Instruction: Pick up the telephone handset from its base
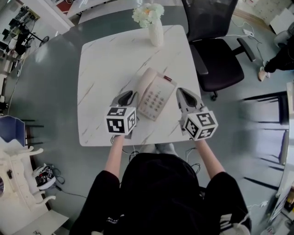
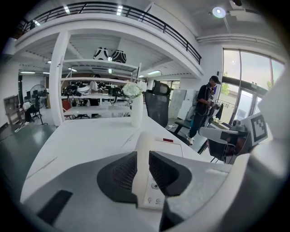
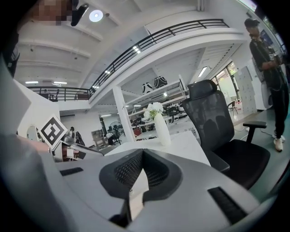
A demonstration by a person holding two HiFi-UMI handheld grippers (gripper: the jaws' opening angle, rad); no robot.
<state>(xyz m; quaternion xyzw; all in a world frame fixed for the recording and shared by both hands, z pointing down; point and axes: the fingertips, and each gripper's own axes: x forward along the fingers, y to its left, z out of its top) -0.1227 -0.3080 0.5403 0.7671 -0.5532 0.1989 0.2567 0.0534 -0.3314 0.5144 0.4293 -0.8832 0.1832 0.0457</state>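
My left gripper [image 1: 127, 97] sits at the near left corner of the telephone [image 1: 154, 96], its dark ribbed pads [image 2: 120, 174] a narrow slot apart. The handset [image 2: 145, 140] shows in that slot: a smooth cream bar with rounded edges, lying in its cradle along the left side of the base [image 2: 171, 147]. I cannot tell whether the pads touch it.

My right gripper [image 1: 183, 94] hovers just off the telephone's right edge. Its own view shows the curved grey tips pressed together, holding nothing, with only a sliver of pale counter [image 3: 186, 142] below where they meet.

From above, the telephone is a glossy cream wedge set at an angle near the middle of the counter [image 1: 105, 69]. It has a grid of round buttons [image 1: 153, 101] and a small red label [image 1: 167, 78] at its far corner. The counter is square, white and marble-like, with faint grey-brown veins.

A ribbed white vase [image 1: 156, 33] of white flowers [image 1: 148, 13] stands at the far edge. A black mesh-backed office chair [image 1: 216, 50] is at the counter's right. Each gripper carries a cube [image 1: 121, 120] printed with square black-and-white markers.
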